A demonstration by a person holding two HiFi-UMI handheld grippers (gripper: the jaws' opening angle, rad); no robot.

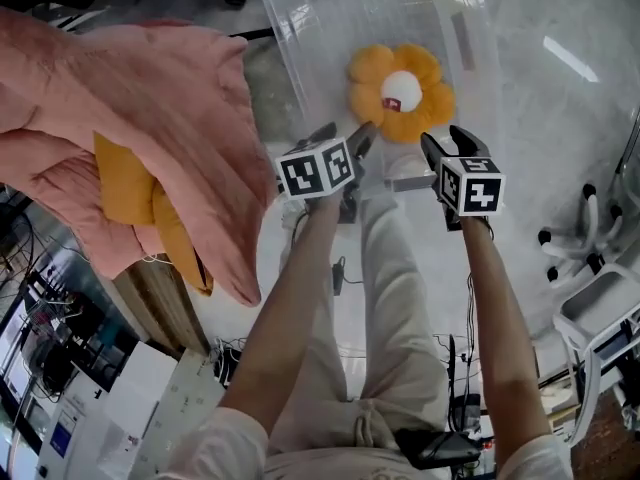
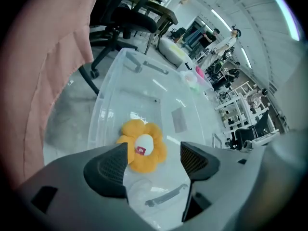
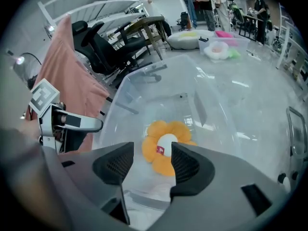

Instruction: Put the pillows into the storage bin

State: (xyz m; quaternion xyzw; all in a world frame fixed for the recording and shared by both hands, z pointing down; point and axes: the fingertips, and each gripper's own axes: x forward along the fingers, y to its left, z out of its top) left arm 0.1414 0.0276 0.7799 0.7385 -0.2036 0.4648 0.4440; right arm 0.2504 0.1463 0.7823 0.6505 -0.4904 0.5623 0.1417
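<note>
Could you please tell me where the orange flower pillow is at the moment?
In the head view, the orange flower pillow lies inside the clear storage bin at top centre, to the right of the pink blanket.

Bright, even light falls from ceiling strips (image 2: 219, 19) — white glare streaks the clear storage bin (image 1: 290, 38) and the pale floor (image 1: 570, 58). Both gripper views bulge fisheye, black at the corners; near foreground soft, shadows faint.

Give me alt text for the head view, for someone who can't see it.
A yellow flower-shaped pillow lies in a clear storage bin. The left gripper and right gripper hover above its near end, both open and empty. Pink cloth is heaped at left.
</note>
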